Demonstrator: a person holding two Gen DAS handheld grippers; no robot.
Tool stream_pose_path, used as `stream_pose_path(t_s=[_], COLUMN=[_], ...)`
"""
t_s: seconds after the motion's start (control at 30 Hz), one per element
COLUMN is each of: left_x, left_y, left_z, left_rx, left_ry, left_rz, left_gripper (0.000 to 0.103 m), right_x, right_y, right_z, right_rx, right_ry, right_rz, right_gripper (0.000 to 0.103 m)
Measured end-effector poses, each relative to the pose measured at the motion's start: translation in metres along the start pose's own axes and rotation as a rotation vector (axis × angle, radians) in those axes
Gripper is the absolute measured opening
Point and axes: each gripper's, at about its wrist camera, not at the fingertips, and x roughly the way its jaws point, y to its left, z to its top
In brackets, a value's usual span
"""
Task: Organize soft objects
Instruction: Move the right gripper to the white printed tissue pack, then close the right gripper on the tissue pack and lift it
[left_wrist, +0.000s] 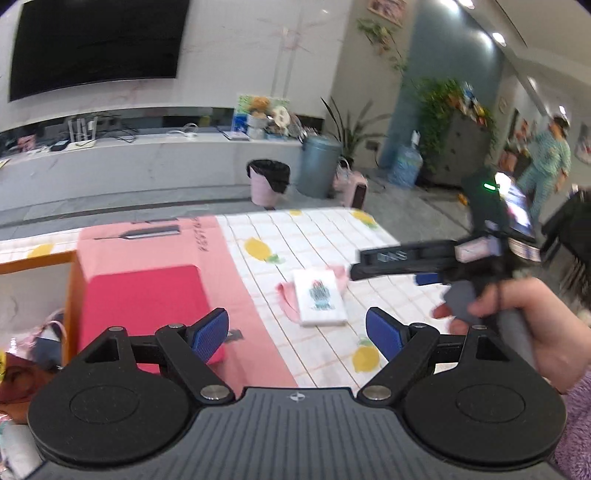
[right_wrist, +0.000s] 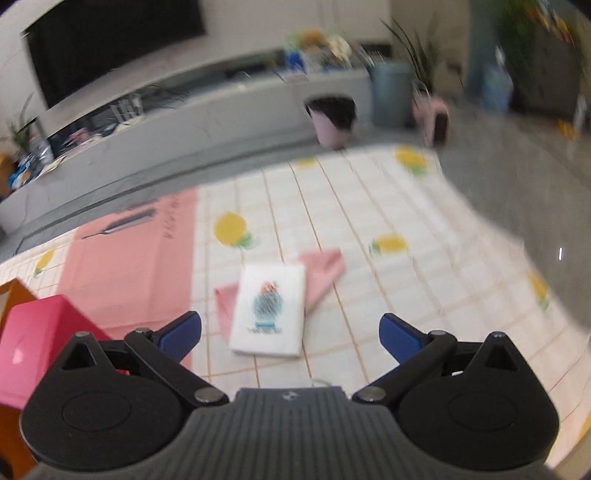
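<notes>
The left claw (left_wrist: 297, 328) is spread wide and holds nothing, hanging above the counter (left_wrist: 332, 236) with its lemon-print cloth. The right claw (right_wrist: 290, 334) is spread just as wide and empty too, a hand (left_wrist: 532, 325) gripping its handle. Ahead of both lies a folded white towel (right_wrist: 271, 310) with a printed figure, flat on the cloth and resting on top of a pink cloth (right_wrist: 321, 271) whose corners stick out behind and to the left. Further left sits a pink box (left_wrist: 144, 306) on a pink mat (left_wrist: 155, 240), beside an orange-edged bin (left_wrist: 70, 291).
</notes>
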Motion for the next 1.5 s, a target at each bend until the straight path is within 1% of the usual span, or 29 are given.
stream_pose_path(t_s=[0.07, 0.13, 0.2, 0.27, 0.33, 0.43, 0.53, 0.57, 0.6, 0.63, 0.73, 0.8, 0.87, 1.0, 1.07, 1.13, 1.17, 1.2, 1.23, 1.3, 1.4, 1.47, 1.5], left_x=[0.009, 0.017, 0.022, 0.028, 0.033, 0.035, 0.031, 0.030, 0.029, 0.028, 0.026, 0.024, 0.021, 0.021, 0.023, 0.026, 0.026, 0.025, 0.025, 0.024, 0.028, 0.032, 0.033], left_y=[-0.006, -0.012, -0.013, -0.012, -0.011, -0.014, -0.019, -0.021, -0.022, -0.024, -0.027, -0.025, -0.024, -0.024, -0.025, -0.025, -0.025, -0.027, -0.029, -0.033, -0.035, -0.037, -0.037], left_z=[-0.008, -0.018, -0.027, -0.035, -0.042, -0.052, -0.059, -0.062, -0.063, -0.064, -0.065, -0.067, -0.070, -0.075, -0.076, -0.078, -0.079, -0.080, -0.081, -0.083, -0.084, -0.087, -0.088], left_rx=[0.029, 0.049, 0.059, 0.053, 0.062, 0.095, 0.147, 0.160, 0.168, 0.178, 0.183, 0.171, 0.170, 0.178, 0.176, 0.174, 0.179, 0.187, 0.201, 0.221, 0.230, 0.231, 0.233], left_ry=[0.035, 0.054, 0.056, 0.062, 0.077, 0.088, 0.058, 0.051, 0.048, 0.047, 0.045, 0.039, 0.033, 0.042, 0.055, 0.062, 0.061, 0.058, 0.055, 0.051, 0.064, 0.077, 0.082], left_rz=[0.009, 0.026, 0.022, -0.003, -0.028, -0.032, -0.058, -0.060, -0.061, -0.066, -0.082, -0.098, -0.124, -0.142, -0.150, -0.157, -0.162, -0.166, -0.169, -0.171, -0.167, -0.150, -0.144], left_gripper=[0.099, 0.099, 0.099, 0.098, 0.099, 0.099, 0.099, 0.099, 0.099, 0.099, 0.099, 0.099, 0.099, 0.099, 0.099, 0.099, 0.099, 0.099, 0.099, 0.099, 0.099, 0.099, 0.099], right_x=[0.020, 0.036, 0.049, 0.061, 0.076, 0.099, 0.115, 0.118, 0.120, 0.121, 0.118, 0.112, 0.102, 0.084, 0.077, 0.072, 0.071, 0.071, 0.071, 0.073, 0.081, 0.087, 0.088], right_y=[-0.008, -0.009, -0.004, 0.005, 0.014, 0.028, 0.032, 0.032, 0.031, 0.030, 0.026, 0.021, 0.013, -0.007, -0.018, -0.028, -0.032, -0.033, -0.032, -0.031, -0.030, -0.028, -0.027], right_z=[-0.006, -0.010, -0.012, -0.013, -0.013, -0.014, -0.015, -0.015, -0.016, -0.016, -0.021, -0.024, -0.028, -0.038, -0.043, -0.047, -0.048, -0.048, -0.047, -0.043, -0.036, -0.035, -0.035], right_rx=[0.058, 0.084, 0.089, 0.069, 0.045, 0.016, -0.028, -0.040, -0.052, -0.066, -0.107, -0.126, -0.116, -0.137, -0.156, -0.140, -0.131, -0.137, -0.148, -0.146, -0.120, -0.120, -0.128], right_ry=[0.037, 0.060, 0.065, 0.070, 0.076, 0.093, 0.103, 0.103, 0.104, 0.104, 0.116, 0.123, 0.151, 0.273, 0.315, 0.347, 0.359, 0.362, 0.354, 0.337, 0.343, 0.347, 0.340], right_rz=[0.016, 0.039, 0.052, 0.059, 0.035, -0.021, -0.054, -0.056, -0.051, -0.044, -0.039, -0.062, -0.088, -0.137, -0.165, -0.148, -0.138, -0.133, -0.136, -0.143, -0.106, -0.103, -0.105], right_gripper=[0.100, 0.100, 0.100, 0.100, 0.100, 0.100, 0.100, 0.098, 0.089, 0.079, 0.069, 0.069, 0.069, 0.069, 0.071, 0.079, 0.080, 0.080, 0.084, 0.087, 0.087, 0.085, 0.079])
